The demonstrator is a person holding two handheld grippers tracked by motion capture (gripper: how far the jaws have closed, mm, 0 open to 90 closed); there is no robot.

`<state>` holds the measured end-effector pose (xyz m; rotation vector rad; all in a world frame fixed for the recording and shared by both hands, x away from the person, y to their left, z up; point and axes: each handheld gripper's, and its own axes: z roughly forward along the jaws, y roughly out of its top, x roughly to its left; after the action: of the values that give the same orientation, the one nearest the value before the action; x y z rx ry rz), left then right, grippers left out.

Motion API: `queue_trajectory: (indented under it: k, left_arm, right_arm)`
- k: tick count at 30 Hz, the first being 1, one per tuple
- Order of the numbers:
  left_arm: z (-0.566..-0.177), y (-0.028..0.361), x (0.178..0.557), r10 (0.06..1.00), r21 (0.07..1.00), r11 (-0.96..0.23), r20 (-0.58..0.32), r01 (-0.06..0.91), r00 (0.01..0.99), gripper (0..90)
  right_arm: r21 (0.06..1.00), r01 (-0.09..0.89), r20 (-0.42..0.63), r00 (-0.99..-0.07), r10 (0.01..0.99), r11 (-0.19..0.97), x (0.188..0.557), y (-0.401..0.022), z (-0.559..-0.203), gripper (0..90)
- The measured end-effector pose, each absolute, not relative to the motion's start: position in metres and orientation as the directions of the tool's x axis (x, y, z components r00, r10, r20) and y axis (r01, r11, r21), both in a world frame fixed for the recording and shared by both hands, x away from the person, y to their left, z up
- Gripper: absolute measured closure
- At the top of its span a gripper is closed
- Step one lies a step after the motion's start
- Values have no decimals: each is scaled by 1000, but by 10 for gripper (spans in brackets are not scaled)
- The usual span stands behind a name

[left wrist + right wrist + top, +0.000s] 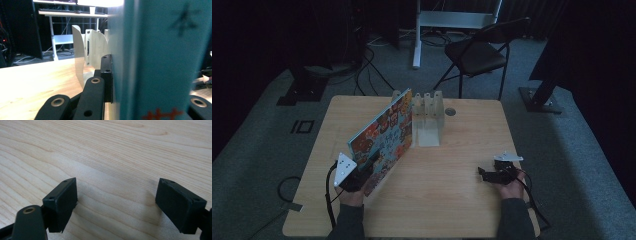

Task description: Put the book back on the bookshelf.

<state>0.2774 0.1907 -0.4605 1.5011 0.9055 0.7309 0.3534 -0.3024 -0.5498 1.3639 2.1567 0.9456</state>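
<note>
In the high view, the person's forearms come in nearest the camera over a pale wood worktop (452,200) on grey carpet, a black folding chair (479,52) behind it; the left gripper (362,167) pinches a colourful picture book (384,135) held on edge, leaning just in front of the white slotted rack (428,117), while the right gripper (486,175) rests well apart. In the left gripper view, a black finger presses flat against the book's teal cover (160,62), the rack's (92,50) empty slots just beyond. In the right gripper view, its fingers (61,202) stand spread over bare wood.
</note>
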Motion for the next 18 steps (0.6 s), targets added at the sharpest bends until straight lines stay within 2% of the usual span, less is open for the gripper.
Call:
queue_trajectory:
  k: [18]
  left_arm:
    - [-462, 189, 280, 878, 990, -21, -49, 139, 476, 811]
  right_arm:
    - [731, 618, 10, -432, 902, 288, 353, -302, -550, 173]
